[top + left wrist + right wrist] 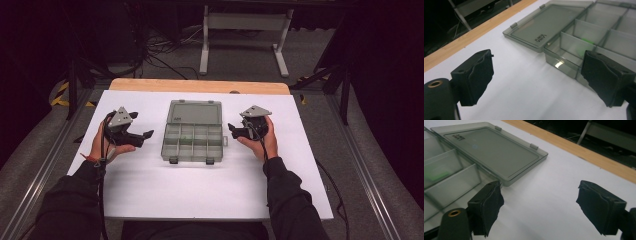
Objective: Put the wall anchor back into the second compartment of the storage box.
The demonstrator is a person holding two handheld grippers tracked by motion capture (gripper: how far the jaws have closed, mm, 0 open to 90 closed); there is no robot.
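Observation:
A clear grey compartment box [192, 141] lies open in the middle of the white table, its lid [194, 112] folded flat toward the far side. My left gripper [143, 137] is held just left of the box, pointing at it, open with nothing between its pads. In the left gripper view the box [584, 42] lies ahead on the right, past the gripper [536, 80]. My right gripper [233, 130] sits just right of the box, also open and empty. The right gripper view shows the lid [491, 150] and dividers to the left of the gripper [539, 207]. Something small and green [439, 174] lies in one compartment.
The white sheet [200, 190] covers a wooden table whose bare edge [200, 86] runs along the far side. Beyond it stand a white frame leg [204, 45] and cables on a dark floor. Metal rails [360, 165] flank the table.

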